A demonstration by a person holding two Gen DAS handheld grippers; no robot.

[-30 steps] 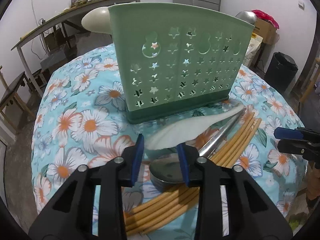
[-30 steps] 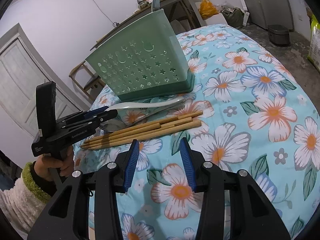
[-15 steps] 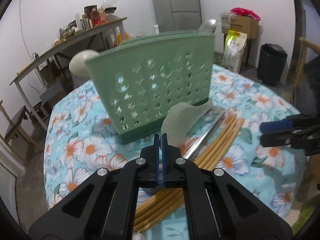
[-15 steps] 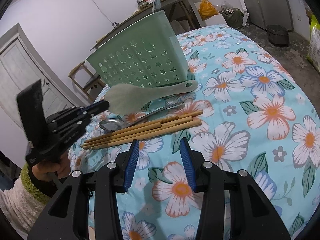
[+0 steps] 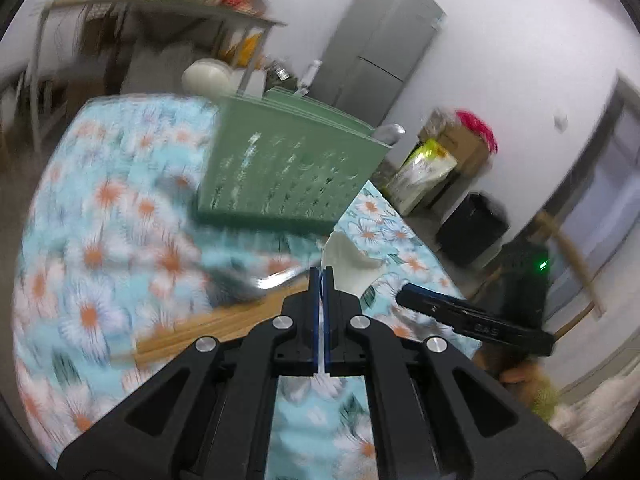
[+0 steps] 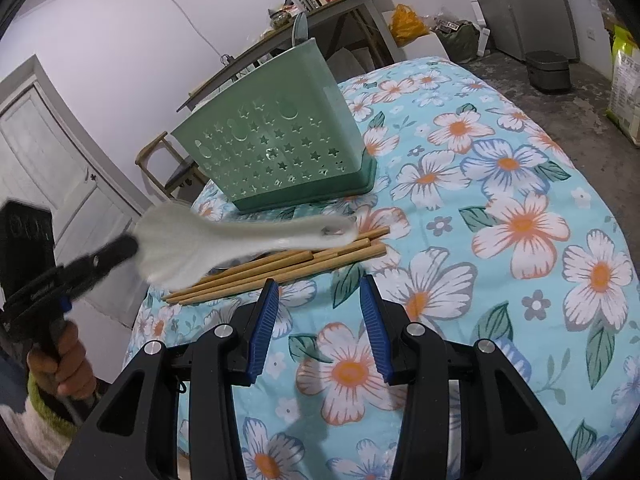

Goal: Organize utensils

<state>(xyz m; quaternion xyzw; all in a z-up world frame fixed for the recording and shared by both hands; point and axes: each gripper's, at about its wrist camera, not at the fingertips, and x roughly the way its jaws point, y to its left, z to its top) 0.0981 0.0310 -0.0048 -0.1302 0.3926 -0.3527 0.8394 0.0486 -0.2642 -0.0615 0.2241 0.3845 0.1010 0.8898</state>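
Observation:
My left gripper (image 5: pixel 321 276) is shut on the bowl end of a white rice paddle (image 5: pixel 348 266) and holds it in the air above the table; the paddle (image 6: pixel 224 240) and the left gripper (image 6: pixel 116 250) also show in the right wrist view. A green perforated utensil holder (image 6: pixel 280 156) stands behind, also seen blurred in the left wrist view (image 5: pixel 288 176). Several wooden chopsticks (image 6: pixel 280 270) lie side by side on the floral tablecloth (image 6: pixel 500 240), with a metal spoon (image 5: pixel 256 280) beside them. My right gripper (image 6: pixel 320 316) is open and empty, just in front of the chopsticks.
A white ladle (image 5: pixel 206 78) and a metal utensil (image 5: pixel 390 132) stick out of the holder. A cluttered side table (image 6: pixel 320 4), a chair (image 6: pixel 160 168), a black bin (image 5: pixel 472 228) and a fridge (image 5: pixel 380 48) stand around the round table.
My left gripper closed on the white rice paddle, lifted it off the table and is swinging it fast, blurring the view. My right gripper stayed open and still.

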